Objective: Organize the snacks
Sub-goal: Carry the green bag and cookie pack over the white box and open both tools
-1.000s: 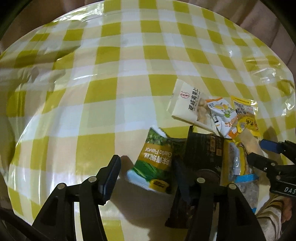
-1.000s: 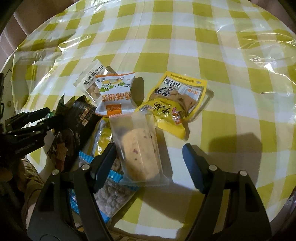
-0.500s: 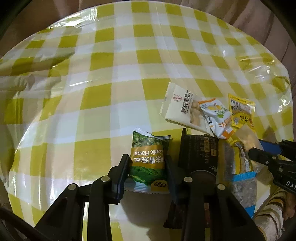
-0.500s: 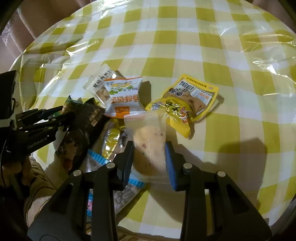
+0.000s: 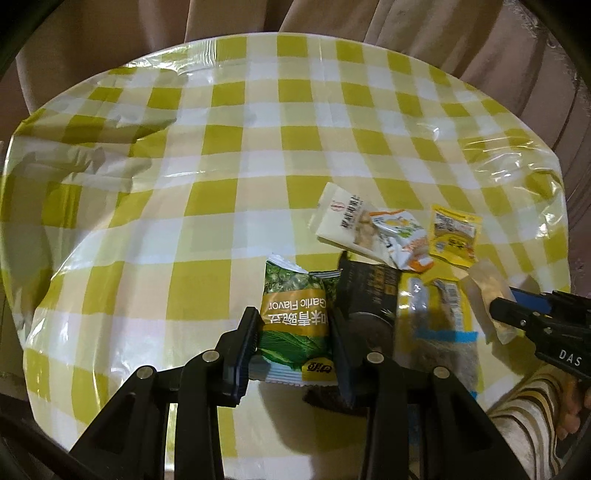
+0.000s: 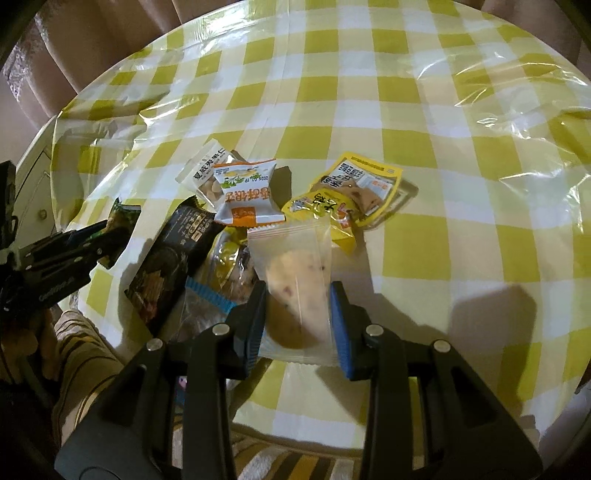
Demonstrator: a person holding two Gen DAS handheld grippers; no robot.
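Note:
My left gripper (image 5: 295, 332) is shut on a green garlic-flavour pea packet (image 5: 295, 314), held a little above the checked tablecloth. My right gripper (image 6: 297, 314) is shut on a clear packet with a pale biscuit (image 6: 295, 280), also raised off the cloth. That right gripper (image 5: 517, 310) shows at the right edge of the left wrist view, the clear packet (image 5: 484, 291) in it. On the table lies a pile: a black packet (image 6: 173, 251), a white-and-orange packet (image 6: 247, 192), a white nut packet (image 6: 207, 173), two yellow packets (image 6: 354, 188), and a blue-edged clear bag (image 6: 218, 291).
The round table (image 5: 221, 166) wears a yellow-and-white checked cloth under clear plastic film, wrinkled at the right (image 6: 517, 92). Beige curtains (image 5: 332, 18) hang behind. A person's striped sleeve (image 6: 85, 354) is near the front edge, left of the pile.
Both grippers closed on their packets: the left on the green pea packet, the right on the clear biscuit packet. Both then rose and pulled back, so more of the table shows.

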